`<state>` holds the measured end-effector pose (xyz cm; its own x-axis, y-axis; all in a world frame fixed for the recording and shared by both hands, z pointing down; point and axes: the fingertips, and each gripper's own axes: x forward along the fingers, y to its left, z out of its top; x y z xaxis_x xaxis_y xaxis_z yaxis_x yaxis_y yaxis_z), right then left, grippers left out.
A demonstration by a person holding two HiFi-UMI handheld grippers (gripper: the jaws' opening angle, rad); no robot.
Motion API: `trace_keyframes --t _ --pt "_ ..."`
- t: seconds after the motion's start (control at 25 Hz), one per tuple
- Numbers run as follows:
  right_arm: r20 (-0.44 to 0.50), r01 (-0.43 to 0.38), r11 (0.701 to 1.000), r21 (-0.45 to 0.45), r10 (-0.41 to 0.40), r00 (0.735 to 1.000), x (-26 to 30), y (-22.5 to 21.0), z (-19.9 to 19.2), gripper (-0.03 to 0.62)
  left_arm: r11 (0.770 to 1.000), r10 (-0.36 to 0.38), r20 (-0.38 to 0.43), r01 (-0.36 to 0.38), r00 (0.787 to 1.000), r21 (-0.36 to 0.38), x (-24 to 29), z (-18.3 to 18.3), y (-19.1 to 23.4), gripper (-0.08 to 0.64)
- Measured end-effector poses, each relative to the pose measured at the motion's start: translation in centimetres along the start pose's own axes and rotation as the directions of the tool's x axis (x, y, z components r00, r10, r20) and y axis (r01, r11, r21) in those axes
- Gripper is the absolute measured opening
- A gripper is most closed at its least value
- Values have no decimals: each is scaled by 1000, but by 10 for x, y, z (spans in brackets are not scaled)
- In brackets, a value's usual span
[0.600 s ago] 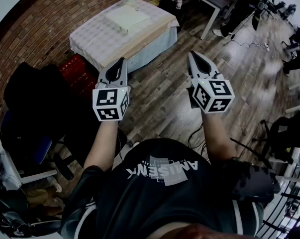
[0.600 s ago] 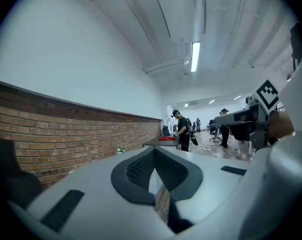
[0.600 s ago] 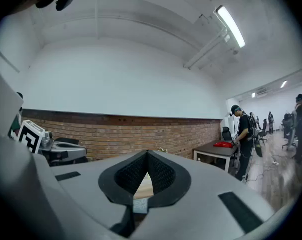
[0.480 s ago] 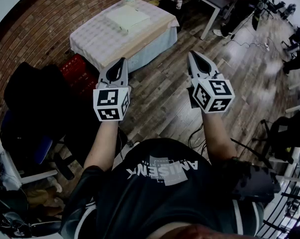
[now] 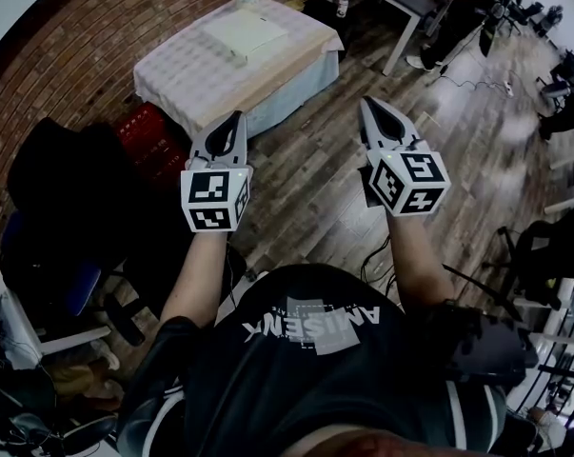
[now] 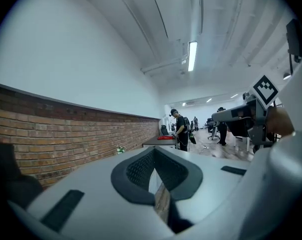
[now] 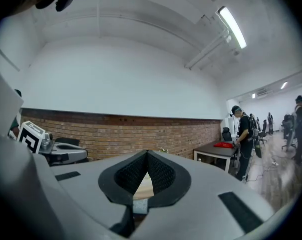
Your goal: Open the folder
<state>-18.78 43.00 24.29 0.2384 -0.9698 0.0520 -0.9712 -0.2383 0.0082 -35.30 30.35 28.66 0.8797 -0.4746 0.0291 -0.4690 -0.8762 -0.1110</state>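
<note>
1. Cream-coloured and flat, the folder (image 5: 244, 32) is lying closed, as far as I can judge, on the checked cloth of the table (image 5: 187, 74) by the brick wall (image 5: 96, 27), well ahead of me.
2. I am holding the left gripper (image 5: 235, 117) level and out in front, its jaws pressed together with nothing between them. It is hanging over the wooden floor (image 5: 306, 188), well short of the table.
3. I am carrying the right gripper (image 5: 366, 105) the same way: level, jaws closed on nothing, beside the left one and apart from it.
4. I am judging that the task is only starting. This is the approach, and neither gripper is touching the folder.
5. Next I am expecting to walk up to the table, lower both grippers over the folder and spread the jaws of one to pinch the cover's free edge, with the other steadying the folder. Which edge is free I cannot tell from here.
</note>
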Motion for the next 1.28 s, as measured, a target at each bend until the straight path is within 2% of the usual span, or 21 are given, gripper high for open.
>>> trace_keyframes --t 0.2,0.4,0.56,0.76,0.96,1.28 --pt "24 16 1000 14 -16 1000 3 7 4 40 1000 -1 17 2 1000 -16 -5 0 10 13" --pt "21 31 999 11 -32 999 8 25 1 41 998 30 74 -26 997 -51 -18 9 41 12" --pt "38 68 998 16 -69 997 8 33 1 41 997 13 90 -7 996 -71 -20 7 60 12" --pt "6 77 997 4 -77 997 10 36 -8 41 996 -8 88 15 996 -88 -13 -2 67 12" --pt "9 51 999 3 -51 999 34 28 -11 40 998 -40 72 43 997 -48 11 -9 59 12" --pt "1 -26 999 27 26 1000 113 -23 -20 41 1000 -12 22 12 1000 -23 89 -18 67 12"
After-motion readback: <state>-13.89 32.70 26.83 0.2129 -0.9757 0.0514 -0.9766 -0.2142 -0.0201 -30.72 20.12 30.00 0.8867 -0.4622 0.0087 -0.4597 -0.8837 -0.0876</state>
